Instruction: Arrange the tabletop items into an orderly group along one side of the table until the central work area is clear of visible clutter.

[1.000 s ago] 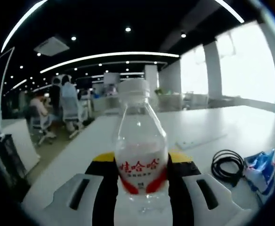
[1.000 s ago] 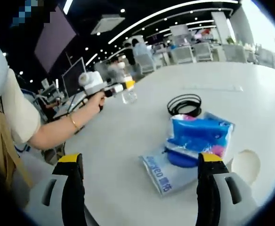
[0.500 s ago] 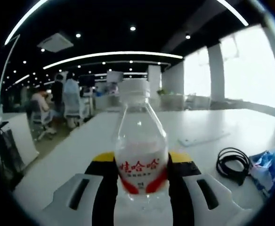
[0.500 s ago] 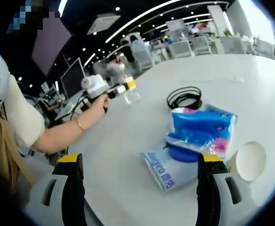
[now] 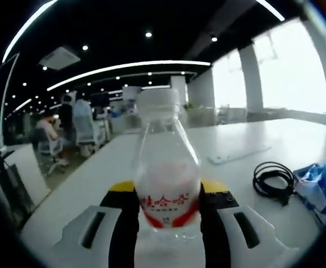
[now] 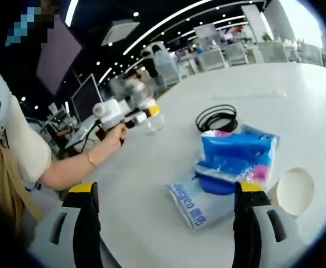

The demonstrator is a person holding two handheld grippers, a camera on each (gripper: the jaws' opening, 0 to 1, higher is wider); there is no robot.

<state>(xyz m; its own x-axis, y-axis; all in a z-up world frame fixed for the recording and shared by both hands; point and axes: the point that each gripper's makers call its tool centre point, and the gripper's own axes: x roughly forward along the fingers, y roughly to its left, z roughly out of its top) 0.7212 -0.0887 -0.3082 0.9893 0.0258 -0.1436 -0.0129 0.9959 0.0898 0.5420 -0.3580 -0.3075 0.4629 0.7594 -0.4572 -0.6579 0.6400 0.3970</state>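
Note:
A clear plastic water bottle (image 5: 164, 178) with a white cap and a red label stands upright between the jaws of my left gripper (image 5: 168, 209), which is shut on it. In the right gripper view the same bottle (image 6: 152, 114) is at the far left of the white table, held by the left gripper (image 6: 138, 116) in a person's hand. My right gripper (image 6: 166, 220) is open above the table, its jaws wide apart either side of a blue tissue pack (image 6: 238, 158) lying on a flat blue-and-white packet (image 6: 193, 200). A coiled black cable (image 6: 217, 118) lies beyond the pack.
The coiled cable (image 5: 273, 180) and the blue pack (image 5: 316, 184) lie to the right in the left gripper view, with a flat white strip (image 5: 238, 155) farther back. A round hole (image 6: 295, 191) is in the tabletop beside the pack. Office chairs and people are beyond the table.
The left gripper with the bottle has come lower toward the table at its far-left edge. The right gripper stays open over the tissue pack.

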